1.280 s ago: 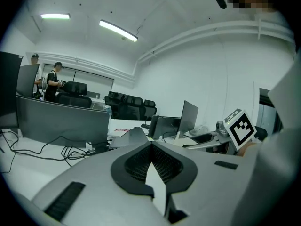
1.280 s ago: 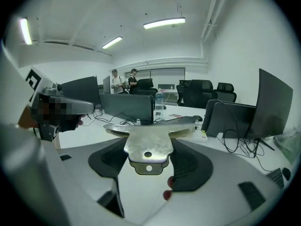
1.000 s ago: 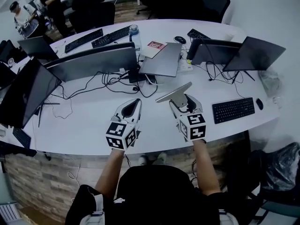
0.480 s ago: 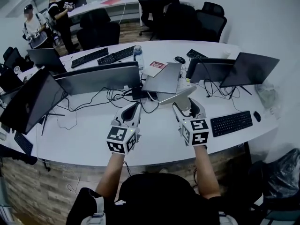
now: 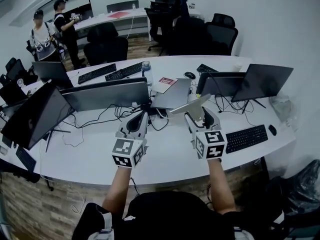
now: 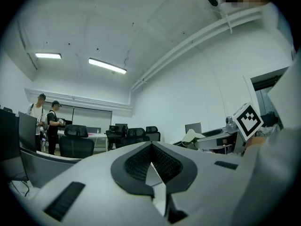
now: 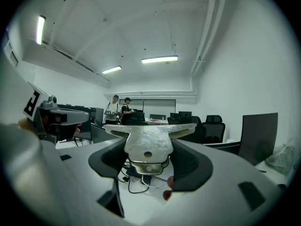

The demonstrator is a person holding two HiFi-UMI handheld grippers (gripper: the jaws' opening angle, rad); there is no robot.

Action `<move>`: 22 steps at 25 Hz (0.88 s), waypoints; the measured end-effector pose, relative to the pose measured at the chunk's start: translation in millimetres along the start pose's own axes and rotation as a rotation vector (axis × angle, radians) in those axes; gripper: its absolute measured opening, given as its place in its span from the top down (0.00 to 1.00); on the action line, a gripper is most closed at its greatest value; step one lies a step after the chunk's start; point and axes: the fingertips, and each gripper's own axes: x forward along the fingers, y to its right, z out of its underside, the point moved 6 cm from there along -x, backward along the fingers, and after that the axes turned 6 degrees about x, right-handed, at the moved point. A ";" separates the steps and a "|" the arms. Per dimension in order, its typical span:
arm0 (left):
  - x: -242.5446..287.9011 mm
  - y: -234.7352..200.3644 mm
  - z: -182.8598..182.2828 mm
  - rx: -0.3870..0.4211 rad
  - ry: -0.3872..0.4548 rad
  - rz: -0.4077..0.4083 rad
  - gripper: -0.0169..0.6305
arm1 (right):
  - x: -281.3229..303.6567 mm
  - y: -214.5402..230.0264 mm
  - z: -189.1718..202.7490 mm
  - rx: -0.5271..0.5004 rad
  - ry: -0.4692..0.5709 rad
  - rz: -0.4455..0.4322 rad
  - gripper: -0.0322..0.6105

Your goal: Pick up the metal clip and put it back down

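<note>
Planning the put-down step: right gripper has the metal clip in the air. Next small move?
Probably lower the right gripper toward the bare desk below: its fingers are shut on the metal clip, held clear above it, not yet set down.

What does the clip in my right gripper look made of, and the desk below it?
Metal clip: bare metal by the look, silver-grey with a dull, mottled sheen and punched holes; steel or aluminium, I cannot tell which. Desk: smooth, matte white top with no grain, probably laminate.
</note>
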 end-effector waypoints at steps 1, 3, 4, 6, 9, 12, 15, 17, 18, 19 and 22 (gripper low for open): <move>-0.3 0.3 -2.6 0.005 0.003 -0.001 0.96 | -1.7 0.6 -2.8 0.000 0.007 0.000 0.51; -0.5 1.8 -6.7 0.012 0.010 -0.001 0.96 | -4.4 2.0 -7.4 -0.003 0.020 0.000 0.51; -0.5 2.6 -7.9 0.015 0.014 -0.001 0.96 | -5.2 2.4 -8.8 -0.005 0.024 0.000 0.51; -0.6 3.2 -9.0 0.018 0.018 0.000 0.96 | -6.4 2.3 -9.8 -0.004 0.029 -0.004 0.51; -0.6 3.3 -8.0 0.017 0.015 0.003 0.96 | -7.8 1.2 -8.8 0.003 0.028 -0.011 0.51; 0.5 4.0 -3.8 0.009 0.009 0.004 0.96 | -6.7 1.0 -5.0 -0.006 0.021 -0.011 0.51; 1.5 5.2 2.1 -0.003 0.000 0.007 0.96 | -5.0 -0.3 -0.1 -0.011 0.008 -0.013 0.51; 2.5 5.5 7.9 -0.016 -0.010 0.008 0.96 | -3.4 -1.5 4.0 -0.010 -0.005 -0.015 0.51; 3.1 5.5 11.5 -0.022 -0.017 0.007 0.96 | -2.3 -1.9 6.5 -0.011 -0.014 -0.016 0.51; 3.7 5.5 15.6 -0.029 -0.026 0.007 0.96 | -1.0 -2.3 9.3 -0.012 -0.022 -0.018 0.51; 6.1 5.4 28.6 -0.043 -0.056 0.009 0.96 | 3.9 -2.7 18.5 -0.017 -0.051 -0.019 0.51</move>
